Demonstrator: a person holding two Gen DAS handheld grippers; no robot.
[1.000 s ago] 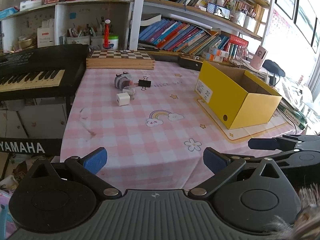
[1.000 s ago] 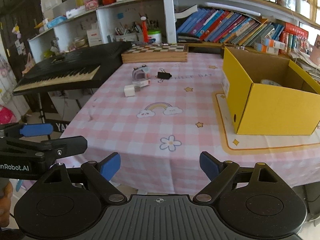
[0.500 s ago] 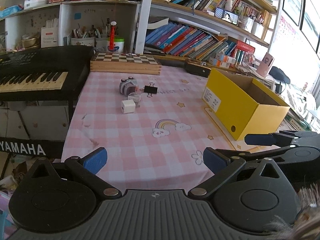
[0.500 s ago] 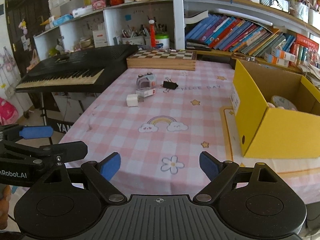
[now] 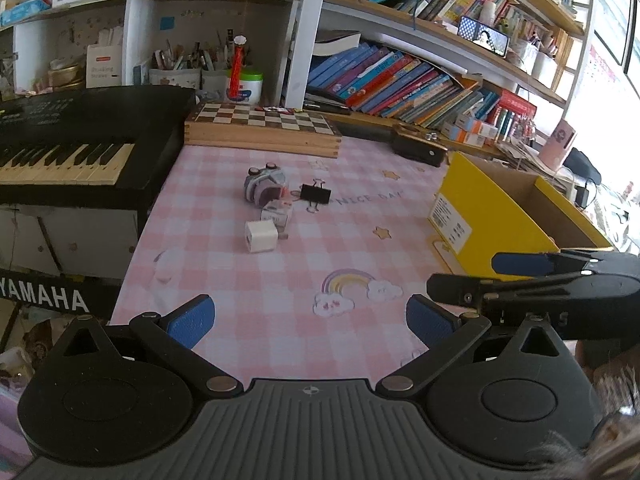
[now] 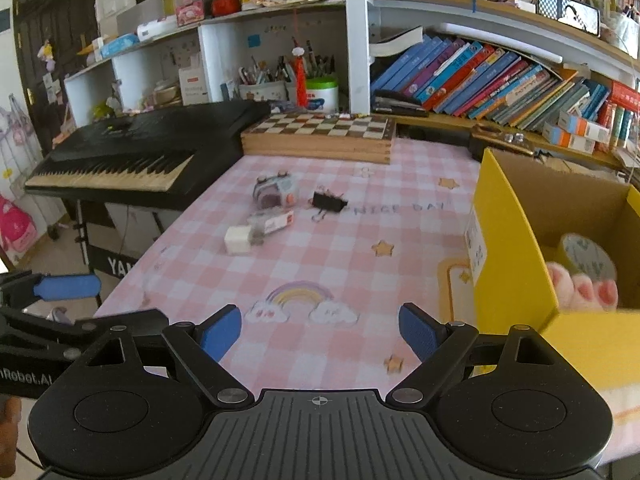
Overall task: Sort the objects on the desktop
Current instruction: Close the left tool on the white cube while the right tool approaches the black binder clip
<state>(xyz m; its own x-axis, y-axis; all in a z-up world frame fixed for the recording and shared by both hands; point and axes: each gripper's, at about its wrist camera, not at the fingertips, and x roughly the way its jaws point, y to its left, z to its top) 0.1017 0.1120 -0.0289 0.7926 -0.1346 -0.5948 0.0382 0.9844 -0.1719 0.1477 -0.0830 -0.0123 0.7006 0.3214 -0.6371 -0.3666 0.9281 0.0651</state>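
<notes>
- Grippers first: the left gripper [image 5: 310,316] has its jaws wide apart with nothing but tablecloth between the blue pads; the right gripper [image 6: 320,330] is the same, spread and empty; both hang over the near edge of the table [image 5: 280,280], tilted down toward it, which reads as an approach and not yet a grasp.
- Clutter to sort sits in one loose cluster toward the far left of the pink checked cloth: a white charger cube [image 5: 261,237] nearest, a small labelled box [image 5: 277,212] just behind it and touching or almost touching, a little toy camera [image 5: 264,185] further back, and a black binder clip [image 5: 315,194] just beside the camera on its right.
- Yellow box [image 6: 516,280] stands open-topped on the right side of the table, well apart from the cluster; it probably serves as the bin, since a roll of tape [image 6: 586,258] and a pink paw-shaped plush [image 6: 580,294] already lie inside.
- Chessboard case [image 5: 260,126] and keyboard [image 5: 80,148] border the work area at the back and left; likely not part of the sorting.
- Next move, as a guess: reach the charger cube first, since it stands closest and clear on its near side; the tight grouping behind it risks a nudge to its neighbours.
</notes>
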